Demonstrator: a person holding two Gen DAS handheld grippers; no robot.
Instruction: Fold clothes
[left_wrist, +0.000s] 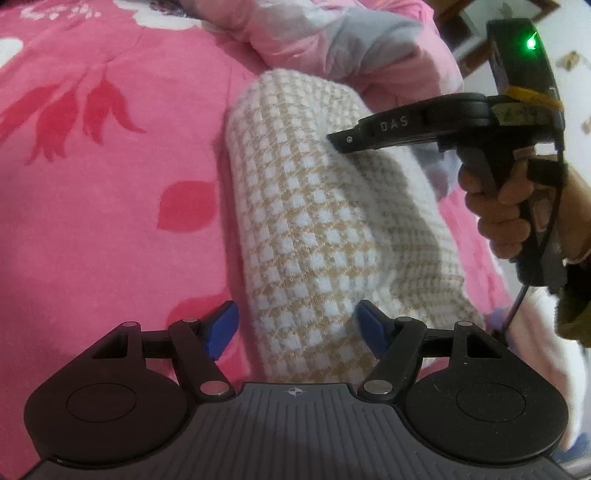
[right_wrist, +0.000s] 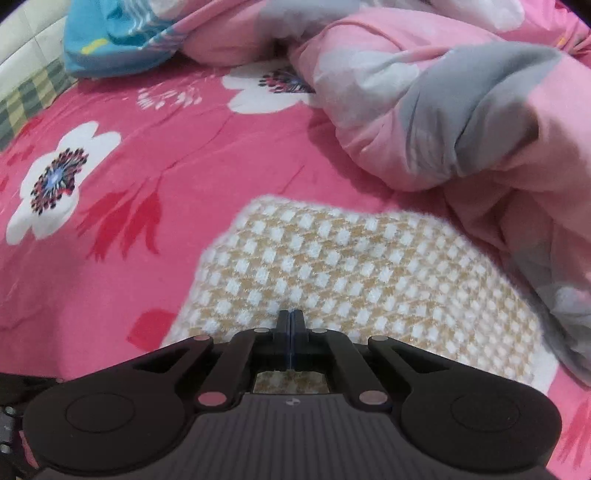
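A folded cream-and-tan checked garment (left_wrist: 314, 229) was laid on the pink floral bedsheet (left_wrist: 92, 184), just beside a bunched pink-and-grey quilt (right_wrist: 443, 110). The left gripper (left_wrist: 295, 328) was held wide apart, its blue pads either side of the garment's near end, not pressing. The right gripper (right_wrist: 291, 321) was fully closed, empty, above the garment.

— We see the folded garment (left_wrist: 314, 229) is a soft, fuzzy knit with a woven-looking check, matt. And the bed sheet (left_wrist: 110, 166)?

— Smooth printed cloth, slightly shiny. The quilt (right_wrist: 424, 110) looks puffy, thin cotton-like fabric. Our left hand-held gripper (left_wrist: 295, 325) is matt black plastic with ribbed body, metal pins, blue rubbery-looking pads.
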